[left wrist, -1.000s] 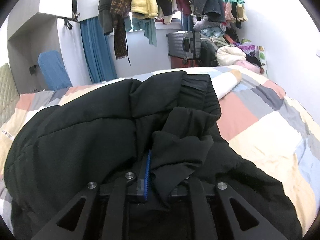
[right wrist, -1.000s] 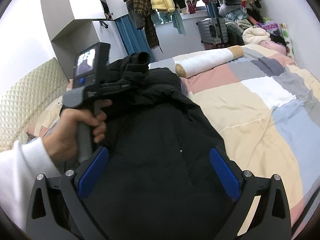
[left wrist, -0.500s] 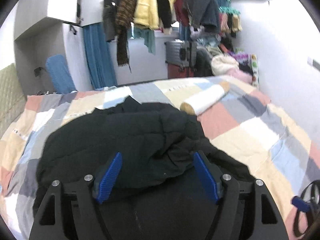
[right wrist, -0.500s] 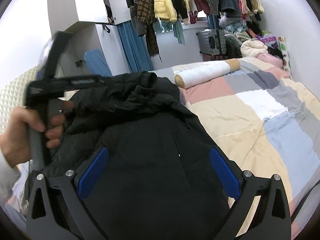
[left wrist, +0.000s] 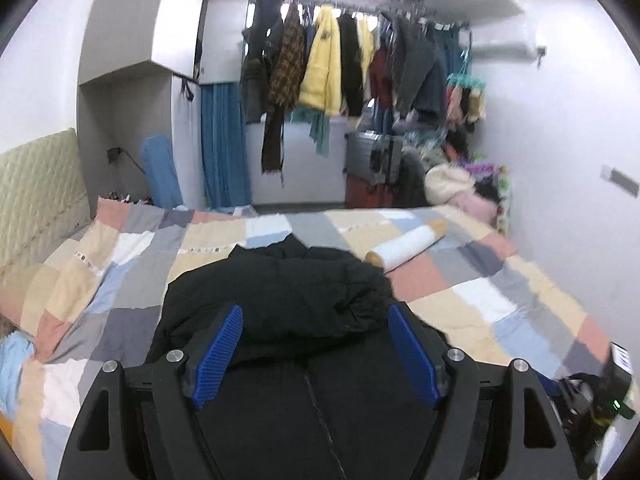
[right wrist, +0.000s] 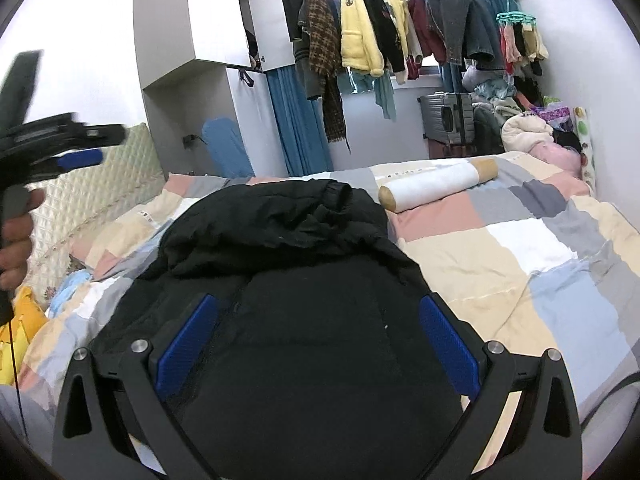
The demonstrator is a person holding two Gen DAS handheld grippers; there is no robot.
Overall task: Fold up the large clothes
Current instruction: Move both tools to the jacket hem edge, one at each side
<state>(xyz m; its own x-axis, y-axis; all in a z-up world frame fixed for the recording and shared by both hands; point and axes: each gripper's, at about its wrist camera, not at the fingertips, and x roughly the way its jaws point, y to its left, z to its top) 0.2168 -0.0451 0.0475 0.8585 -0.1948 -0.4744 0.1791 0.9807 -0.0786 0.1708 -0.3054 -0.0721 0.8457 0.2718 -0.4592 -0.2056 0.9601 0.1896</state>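
Observation:
A large black padded jacket [left wrist: 280, 300] lies bunched on the patchwork bed, its upper part folded over in a rumpled heap; it also shows in the right wrist view [right wrist: 288, 280]. My left gripper [left wrist: 316, 344] is open and empty, held above the jacket's near part. My right gripper [right wrist: 316, 344] is open and empty, above the jacket's lower body. The left gripper also shows raised at the far left of the right wrist view [right wrist: 76, 158], held in a hand.
The patchwork quilt [left wrist: 500, 300] covers the bed. A white rolled bolster [right wrist: 436, 184] lies beyond the jacket to the right. A padded headboard [right wrist: 80, 208] is at left. Hanging clothes [left wrist: 320, 60], a suitcase [right wrist: 452, 118] and clothing piles stand at the far wall.
My left gripper let go of the jacket fabric, opened, and rose up and back. The jacket's folded part dropped onto the bed. The right gripper stayed open and nearly still.

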